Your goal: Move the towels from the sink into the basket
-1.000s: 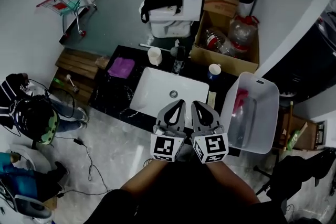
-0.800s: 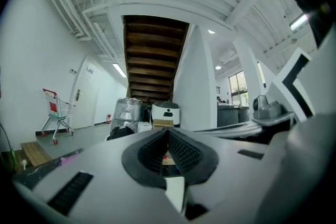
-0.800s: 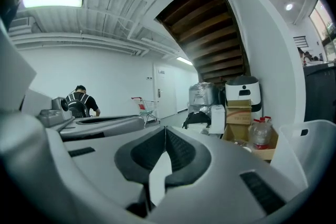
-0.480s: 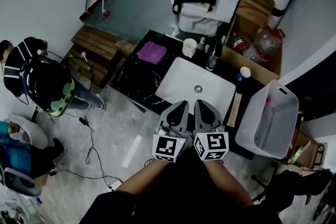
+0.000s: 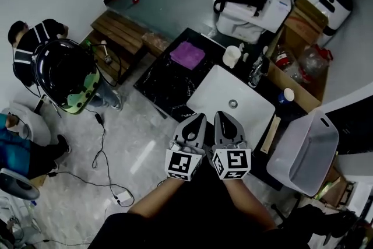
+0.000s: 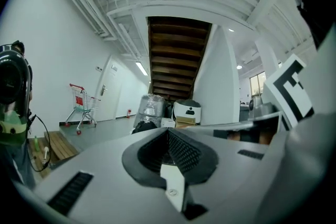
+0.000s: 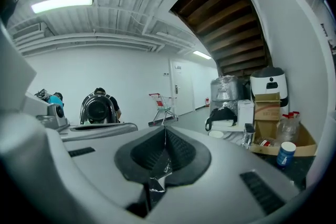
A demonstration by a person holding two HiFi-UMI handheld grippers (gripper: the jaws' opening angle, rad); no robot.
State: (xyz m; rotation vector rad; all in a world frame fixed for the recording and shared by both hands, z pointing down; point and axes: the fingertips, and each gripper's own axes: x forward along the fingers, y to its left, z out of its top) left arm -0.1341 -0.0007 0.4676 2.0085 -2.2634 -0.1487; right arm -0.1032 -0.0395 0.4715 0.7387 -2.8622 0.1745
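Observation:
A white sink (image 5: 220,97) is set in a black counter (image 5: 166,86), and its basin looks bare. A purple towel (image 5: 187,55) lies folded on the counter to the sink's left. The translucent basket (image 5: 307,150) stands to the right of the counter; its contents are unclear. My left gripper (image 5: 199,117) and right gripper (image 5: 224,115) hover side by side over the sink's near edge. Both are shut with nothing between the jaws, as the left gripper view (image 6: 168,131) and the right gripper view (image 7: 165,129) also show.
A white cup (image 5: 232,56), the faucet (image 5: 256,70) and a blue-lidded jar (image 5: 285,94) stand behind the sink. A cardboard box (image 5: 303,38) with bottles sits beyond. A wooden bench (image 5: 119,32), a person in a helmet (image 5: 64,76) and floor cables (image 5: 102,148) are to the left.
Both grippers, still shut and side by side, have drawn back from over the sink toward its near edge. The counter and basket now lie further right in the head view.

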